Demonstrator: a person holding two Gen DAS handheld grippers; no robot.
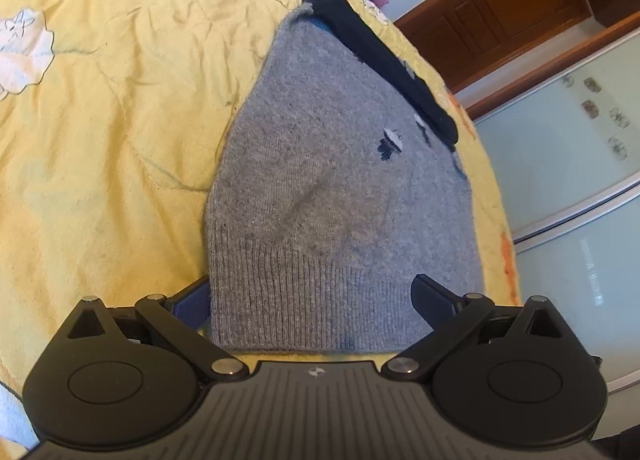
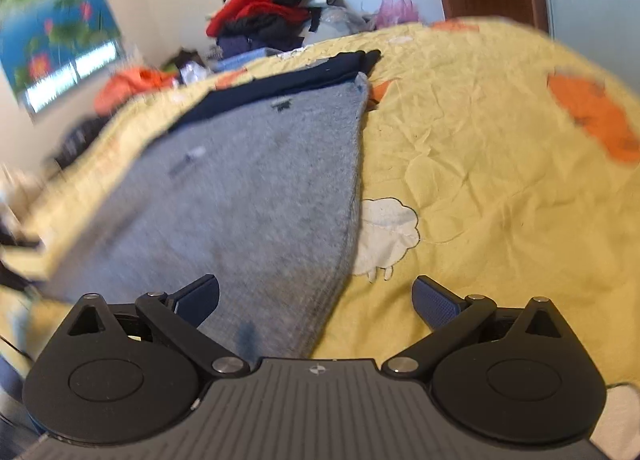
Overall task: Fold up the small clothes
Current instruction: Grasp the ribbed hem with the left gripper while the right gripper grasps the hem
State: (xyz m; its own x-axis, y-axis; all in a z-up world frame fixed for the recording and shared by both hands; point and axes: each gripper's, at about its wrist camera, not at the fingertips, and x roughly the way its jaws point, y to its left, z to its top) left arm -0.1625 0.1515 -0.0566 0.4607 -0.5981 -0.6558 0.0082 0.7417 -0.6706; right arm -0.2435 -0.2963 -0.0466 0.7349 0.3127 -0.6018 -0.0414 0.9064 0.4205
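Sweater (image 1: 320, 188) lies folded on yellow quilt (image 1: 100, 120), small dark motifs unreadable.

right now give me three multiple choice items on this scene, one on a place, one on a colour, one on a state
1. Where does the grey sweater lie?
A. on the yellow bedspread
B. on a wooden floor
C. in a drawer

2. What colour is the garment along the sweater's far edge?
A. white
B. dark navy
C. green

3. How does the left claw stand?
A. shut on the sweater
B. shut on nothing
C. open, fingers either side of the ribbed hem

Key: 1 A, yellow quilted cloth shows all round the sweater. 2 B, a dark navy strip runs along that edge. 3 C, the fingers sit wide apart with the hem between them.
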